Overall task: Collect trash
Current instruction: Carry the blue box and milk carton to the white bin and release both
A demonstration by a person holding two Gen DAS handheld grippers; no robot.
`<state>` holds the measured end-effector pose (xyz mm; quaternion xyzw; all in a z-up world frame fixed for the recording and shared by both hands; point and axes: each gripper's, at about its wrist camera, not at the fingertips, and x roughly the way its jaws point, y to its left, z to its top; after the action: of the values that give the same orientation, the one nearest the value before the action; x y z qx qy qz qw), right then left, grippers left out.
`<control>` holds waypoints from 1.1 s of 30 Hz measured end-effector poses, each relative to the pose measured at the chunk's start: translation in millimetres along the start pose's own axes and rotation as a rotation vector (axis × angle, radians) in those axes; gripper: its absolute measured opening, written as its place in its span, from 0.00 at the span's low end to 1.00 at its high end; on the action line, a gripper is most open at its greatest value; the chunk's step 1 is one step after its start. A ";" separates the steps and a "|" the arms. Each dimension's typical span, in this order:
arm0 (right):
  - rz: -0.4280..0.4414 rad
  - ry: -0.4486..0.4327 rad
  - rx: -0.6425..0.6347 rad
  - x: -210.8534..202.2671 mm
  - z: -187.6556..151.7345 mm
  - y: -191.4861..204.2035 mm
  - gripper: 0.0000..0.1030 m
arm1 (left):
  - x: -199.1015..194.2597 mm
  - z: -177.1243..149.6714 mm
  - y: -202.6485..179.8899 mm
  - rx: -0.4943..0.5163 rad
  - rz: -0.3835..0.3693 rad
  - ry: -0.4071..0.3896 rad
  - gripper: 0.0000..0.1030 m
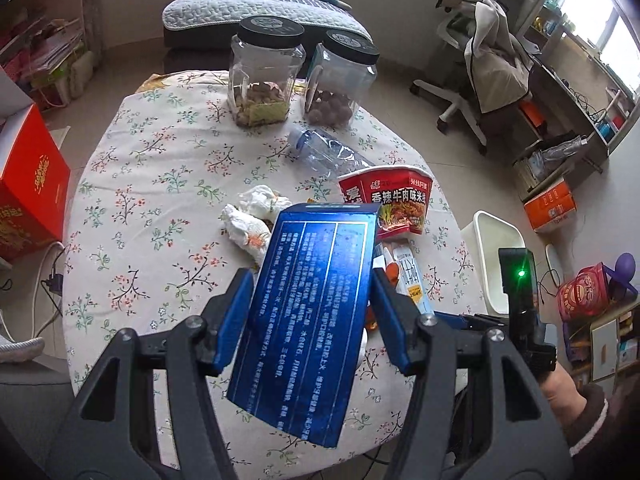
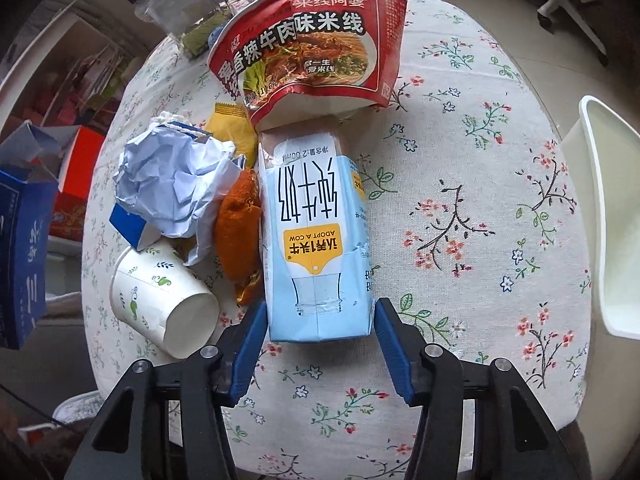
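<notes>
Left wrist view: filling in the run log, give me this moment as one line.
left gripper: shut on blue box | right gripper: open, jaws flanking milk carton | white bin: beside table

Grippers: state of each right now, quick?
Left gripper: shut on the blue box, held above the table.
Right gripper: open, fingers straddling the end of the milk carton, not clamped.

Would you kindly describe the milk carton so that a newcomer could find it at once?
On the floral table, look just below the red noodle bowl. The milk carton lies flat there, its near end between the right gripper's open fingers. It is the only pale blue box with a yellow label, right of the orange peel.
</notes>
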<state>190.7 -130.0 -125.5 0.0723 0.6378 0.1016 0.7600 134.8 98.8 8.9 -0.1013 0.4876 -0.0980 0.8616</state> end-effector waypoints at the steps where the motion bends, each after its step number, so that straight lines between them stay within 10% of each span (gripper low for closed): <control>1: 0.014 -0.003 0.011 -3.6 -0.9 -2.4 0.54 | -0.3 -0.3 -1.2 0.004 0.000 -0.002 0.59; 15: 0.034 -0.162 0.124 -108.5 -23.9 -78.6 0.54 | 17.8 1.4 -72.8 0.031 -0.109 0.004 0.59; 33: -0.045 -0.266 0.531 -185.1 -69.0 -280.8 0.54 | 128.7 -14.2 -298.7 0.303 -0.252 0.118 0.59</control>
<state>109.6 -449.2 -28.2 0.2670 0.5384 -0.0959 0.7935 166.7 -223.6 -23.1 -0.0248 0.5002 -0.2831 0.8179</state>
